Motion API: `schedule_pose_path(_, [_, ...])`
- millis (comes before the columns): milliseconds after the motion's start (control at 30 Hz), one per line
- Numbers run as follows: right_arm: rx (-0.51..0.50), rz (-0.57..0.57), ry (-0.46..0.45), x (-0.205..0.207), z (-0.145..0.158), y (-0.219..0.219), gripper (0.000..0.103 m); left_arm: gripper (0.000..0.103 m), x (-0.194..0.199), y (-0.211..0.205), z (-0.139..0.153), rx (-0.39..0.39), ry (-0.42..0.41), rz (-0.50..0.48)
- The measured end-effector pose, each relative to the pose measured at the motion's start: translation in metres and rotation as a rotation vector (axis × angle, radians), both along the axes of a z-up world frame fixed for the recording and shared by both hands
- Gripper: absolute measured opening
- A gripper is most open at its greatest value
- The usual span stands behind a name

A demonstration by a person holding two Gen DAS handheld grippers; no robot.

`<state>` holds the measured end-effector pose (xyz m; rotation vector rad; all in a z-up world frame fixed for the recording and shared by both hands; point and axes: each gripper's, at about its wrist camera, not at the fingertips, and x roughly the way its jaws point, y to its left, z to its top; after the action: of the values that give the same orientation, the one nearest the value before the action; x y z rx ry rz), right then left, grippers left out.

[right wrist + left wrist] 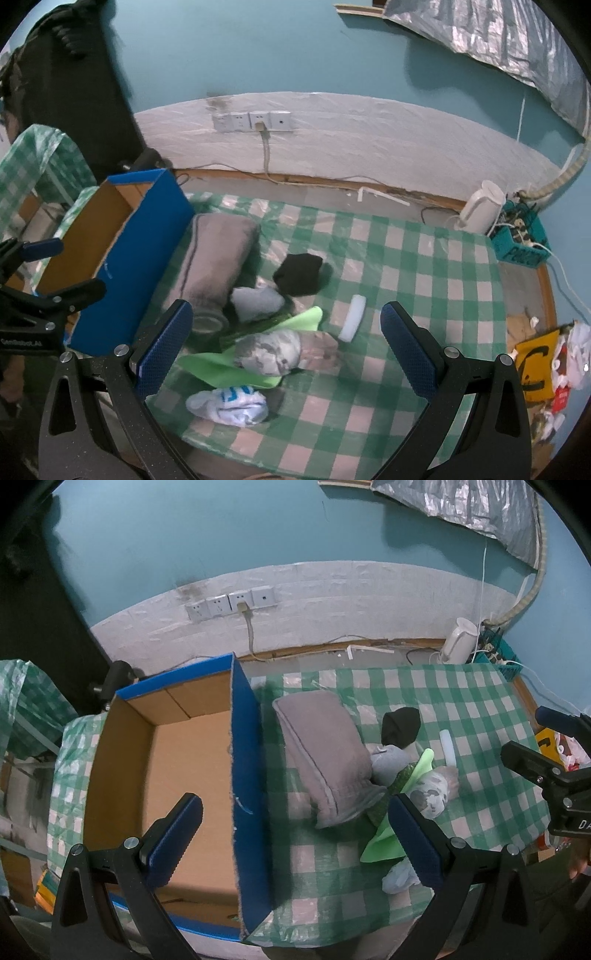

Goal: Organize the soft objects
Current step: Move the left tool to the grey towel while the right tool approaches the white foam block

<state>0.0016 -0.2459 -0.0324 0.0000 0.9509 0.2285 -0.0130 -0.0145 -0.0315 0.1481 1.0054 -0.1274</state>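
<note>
Socks (229, 404) and other soft things are lying on the checked cloth (406, 280), nearest the right gripper (286, 343), which is hanging wide open over them. They are looking light and limp, so pinching a bunched middle seems best. Farther left, the left gripper (295, 843) is also standing wide, straddling the wall of the box (247, 775), beside the grey towel (325, 753)

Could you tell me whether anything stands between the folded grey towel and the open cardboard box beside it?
Only the box's own blue side wall. The folded grey towel lies right beside it on the checked cloth, and the cardboard box looks empty and open-topped.
</note>
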Motion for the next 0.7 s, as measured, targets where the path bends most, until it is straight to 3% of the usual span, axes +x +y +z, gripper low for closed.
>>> schedule_pose_path(167, [-0.005,-0.025,0.016,0.007,-0.007,-0.010,0.101,0.101,0.002,-0.008,-0.008,-0.018,0.053,0.006])
schedule_pose_path(700, [-0.029,-0.062,0.096,0.040,-0.037,-0.032,0.101,0.101,0.076,-0.030,-0.032,-0.002,0.171,0.031])
